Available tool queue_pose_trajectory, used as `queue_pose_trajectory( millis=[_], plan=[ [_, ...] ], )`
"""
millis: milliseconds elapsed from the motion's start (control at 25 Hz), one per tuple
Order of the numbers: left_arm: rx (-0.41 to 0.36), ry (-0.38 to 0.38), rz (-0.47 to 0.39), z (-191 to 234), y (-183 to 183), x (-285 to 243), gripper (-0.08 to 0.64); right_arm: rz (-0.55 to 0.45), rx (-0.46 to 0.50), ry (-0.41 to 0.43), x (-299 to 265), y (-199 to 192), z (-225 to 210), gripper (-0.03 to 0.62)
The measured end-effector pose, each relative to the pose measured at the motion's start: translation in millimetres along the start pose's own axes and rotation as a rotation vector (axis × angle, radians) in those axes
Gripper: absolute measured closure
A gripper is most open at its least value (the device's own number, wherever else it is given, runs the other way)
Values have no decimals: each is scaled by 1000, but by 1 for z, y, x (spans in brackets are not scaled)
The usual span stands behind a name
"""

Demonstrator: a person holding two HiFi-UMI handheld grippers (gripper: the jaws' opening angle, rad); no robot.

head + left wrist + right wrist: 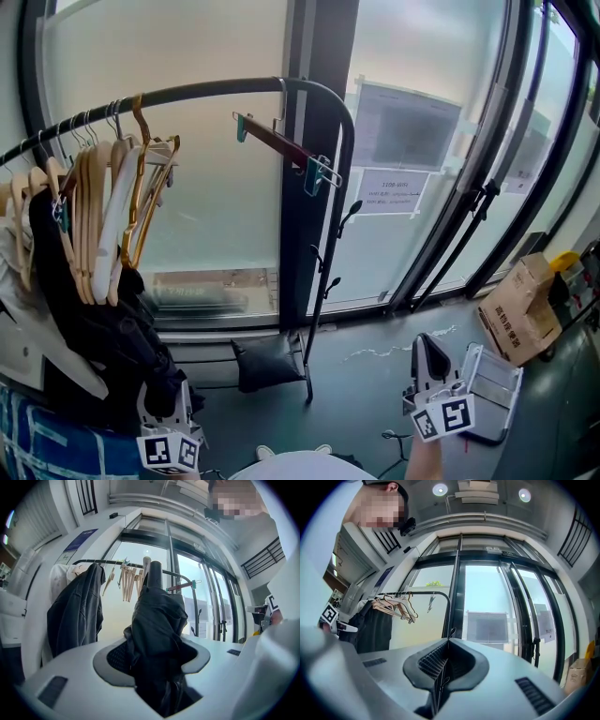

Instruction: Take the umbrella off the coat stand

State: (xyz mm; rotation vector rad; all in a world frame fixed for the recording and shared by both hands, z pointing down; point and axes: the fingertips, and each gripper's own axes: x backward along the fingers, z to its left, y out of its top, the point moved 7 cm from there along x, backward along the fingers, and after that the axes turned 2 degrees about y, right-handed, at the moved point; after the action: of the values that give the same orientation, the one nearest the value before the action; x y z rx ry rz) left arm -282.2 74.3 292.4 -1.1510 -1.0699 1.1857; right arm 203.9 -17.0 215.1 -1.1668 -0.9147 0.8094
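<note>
We judge the lifting-off done: the umbrella sits clear of the coat stand, low in front of its clothes end. Our left gripper pinches the umbrella's dark, crumpled folded cloth, its round end poking out beyond the fingers. Our right gripper, fingers pressed together, waits past the stand's post. Next we need a steady hold while drawing away from the stand.

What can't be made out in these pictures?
- Left gripper view: the umbrella's lower end, sunk between the left gripper's fingers.
- Head view: the umbrella, lost against the black jacket, both dark.
- Head view: print on the window notices, too small.
</note>
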Motion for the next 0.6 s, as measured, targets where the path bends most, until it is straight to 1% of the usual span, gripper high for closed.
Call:
queue_pose_trajectory(
  millis=[320,600],
  plan=[
    [-1,-10,1,-3,-3,5,313,3,-25,23,-1,-6,7,574],
    [-3,-24,7,-7,-2,9,313,8,-33,25,3,-9,12,574]
  ],
)
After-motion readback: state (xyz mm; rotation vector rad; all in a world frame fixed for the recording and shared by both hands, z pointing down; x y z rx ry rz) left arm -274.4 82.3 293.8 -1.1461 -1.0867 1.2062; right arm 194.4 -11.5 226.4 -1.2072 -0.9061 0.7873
